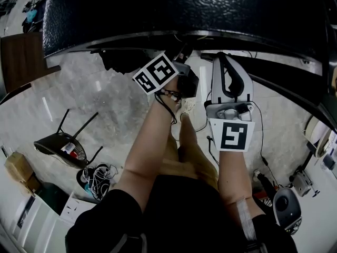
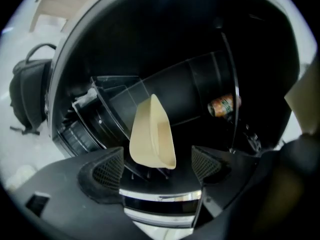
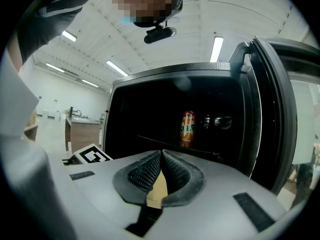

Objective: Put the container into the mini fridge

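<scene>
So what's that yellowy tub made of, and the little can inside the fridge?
The container looks like matte cream plastic: thin, smooth walls, one even colour, rounded moulded corners. The can is probably thin metal with a glossy printed orange skin. Its drink-can shape and bright print suggest that, but it is too small to be sure.

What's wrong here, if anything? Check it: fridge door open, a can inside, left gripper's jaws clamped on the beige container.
The left gripper is not clamped: the left gripper view shows its jaws apart, the beige container between them untouched. The fridge door is open and a can is inside.
</scene>
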Demonstrator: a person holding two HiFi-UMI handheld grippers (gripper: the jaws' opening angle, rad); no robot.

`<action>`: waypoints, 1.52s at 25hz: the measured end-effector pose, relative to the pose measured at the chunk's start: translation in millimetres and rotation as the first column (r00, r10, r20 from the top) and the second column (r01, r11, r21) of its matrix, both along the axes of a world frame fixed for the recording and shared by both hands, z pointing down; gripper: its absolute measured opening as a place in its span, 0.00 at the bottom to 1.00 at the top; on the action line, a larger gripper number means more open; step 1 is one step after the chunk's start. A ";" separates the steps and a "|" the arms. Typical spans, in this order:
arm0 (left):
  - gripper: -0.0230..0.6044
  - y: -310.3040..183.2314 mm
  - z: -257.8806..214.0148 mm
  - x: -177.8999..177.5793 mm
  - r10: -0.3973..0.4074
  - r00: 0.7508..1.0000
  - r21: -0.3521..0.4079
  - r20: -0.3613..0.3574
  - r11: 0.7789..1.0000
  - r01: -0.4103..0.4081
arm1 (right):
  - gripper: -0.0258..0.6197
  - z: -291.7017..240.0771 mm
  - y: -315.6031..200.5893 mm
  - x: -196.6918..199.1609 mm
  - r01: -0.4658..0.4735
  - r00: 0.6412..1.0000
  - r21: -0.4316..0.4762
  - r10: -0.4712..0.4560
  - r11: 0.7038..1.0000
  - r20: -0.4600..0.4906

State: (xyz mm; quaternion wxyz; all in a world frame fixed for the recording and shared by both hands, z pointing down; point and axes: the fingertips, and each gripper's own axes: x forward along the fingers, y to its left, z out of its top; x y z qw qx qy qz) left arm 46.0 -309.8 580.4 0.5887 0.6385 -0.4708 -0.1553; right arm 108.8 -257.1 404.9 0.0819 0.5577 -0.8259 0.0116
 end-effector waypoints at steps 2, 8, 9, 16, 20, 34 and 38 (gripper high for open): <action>0.67 8.6 -4.0 -0.7 0.027 0.998 0.032 0.050 0.999 -0.029 | 0.09 -1.4 0.8 0.7 0.000 1.000 0.007 0.000 1.000 -0.001; 0.67 36.9 1.9 4.3 0.173 0.934 0.109 0.313 0.970 -0.216 | 0.10 3.8 9.1 4.9 -0.013 1.000 0.007 0.013 1.000 -0.003; 0.67 41.0 2.7 4.4 0.191 0.911 0.117 0.366 0.961 -0.249 | 0.09 5.4 10.9 5.7 -0.017 1.000 0.006 0.017 1.000 -0.003; 0.67 56.4 -7.5 10.5 0.221 0.671 0.170 0.708 0.869 -0.465 | 0.09 19.5 19.4 2.6 -0.002 1.000 -0.024 0.002 1.000 0.006; 0.67 57.3 -15.0 12.1 0.184 0.555 0.186 0.812 0.819 -0.543 | 0.09 24.2 20.8 2.3 -0.006 1.000 -0.026 0.005 1.000 0.000; 0.07 39.2 -2.3 5.1 0.088 0.525 0.212 0.846 0.850 -0.483 | 0.09 40.0 24.4 1.1 -0.013 1.000 -0.060 0.013 0.998 -0.004; 0.07 29.4 -1.6 16.9 0.097 0.528 0.218 0.844 0.837 -0.502 | 0.09 43.8 24.3 4.8 -0.019 1.000 -0.064 0.018 0.998 -0.008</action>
